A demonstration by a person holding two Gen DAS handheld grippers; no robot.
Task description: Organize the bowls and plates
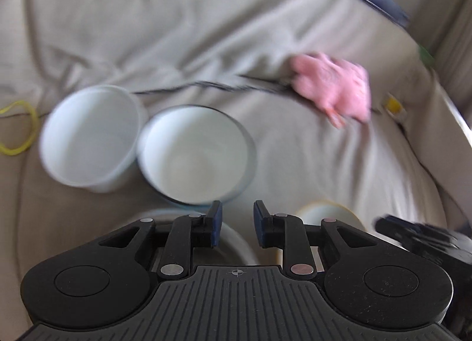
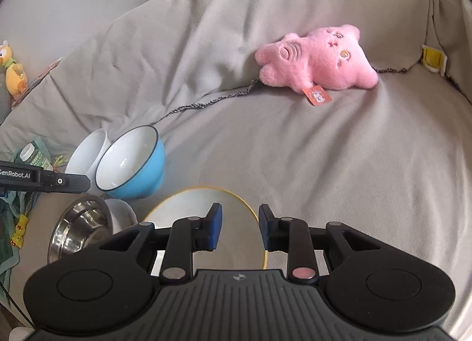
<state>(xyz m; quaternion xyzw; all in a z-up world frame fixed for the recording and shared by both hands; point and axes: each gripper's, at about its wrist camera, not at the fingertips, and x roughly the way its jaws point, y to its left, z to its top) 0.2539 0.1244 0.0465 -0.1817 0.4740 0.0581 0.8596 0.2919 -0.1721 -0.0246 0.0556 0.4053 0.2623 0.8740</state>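
Observation:
On the grey sofa cover, a blue bowl [image 2: 132, 161] with a white inside leans against a white bowl [image 2: 88, 149]. Both also show in the blurred left wrist view, blue bowl [image 1: 196, 153] and white bowl [image 1: 91, 137]. A steel bowl [image 2: 79, 226] and a yellow-rimmed plate [image 2: 236, 214] lie close in front. My right gripper [image 2: 239, 229] is open and empty above the plate. My left gripper [image 1: 237, 224] is open and empty, just short of the blue bowl. The plate's edge [image 1: 327, 214] shows to its right.
A pink plush toy [image 2: 318, 60] lies at the back of the sofa. A yellow plush [image 2: 13, 69], a bottle [image 2: 32, 158] and small clutter sit at the left. A yellow band [image 1: 20, 128] lies left of the white bowl.

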